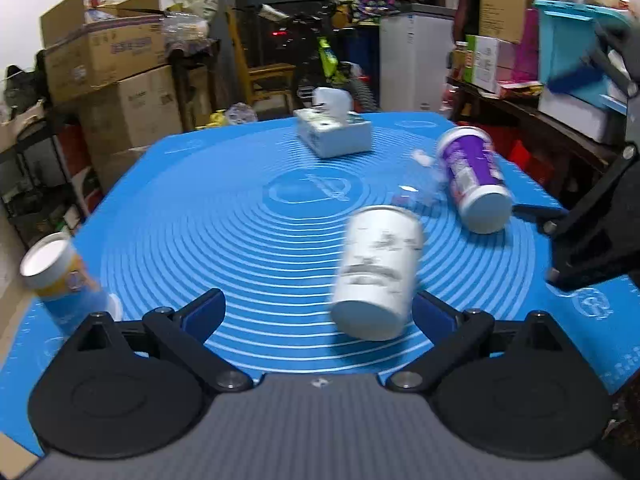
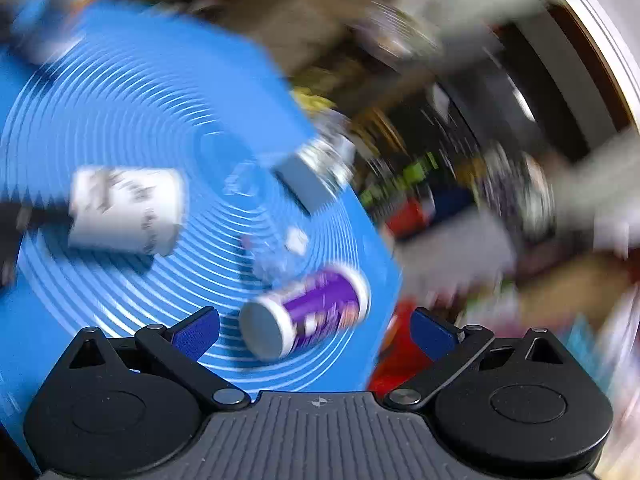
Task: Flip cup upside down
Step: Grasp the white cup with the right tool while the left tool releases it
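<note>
A white cup with black print (image 1: 378, 272) stands upside down on the blue mat (image 1: 200, 216), just ahead of my open left gripper (image 1: 320, 312) and toward its right finger, not held. A purple and white cup (image 1: 472, 178) stands upside down further right. In the blurred, tilted right wrist view, my right gripper (image 2: 316, 330) is open and empty with the purple cup (image 2: 308, 316) between and just beyond its fingers. The white cup also shows there (image 2: 126, 210). An orange and blue cup (image 1: 60, 280) stands upside down at the mat's left edge.
A white tissue box (image 1: 332, 130) sits at the far side of the mat. Small clear scraps (image 1: 420, 192) lie between the cups. The right gripper's body (image 1: 600, 216) shows at the right edge. Cardboard boxes (image 1: 112, 64), a chair and shelves surround the table.
</note>
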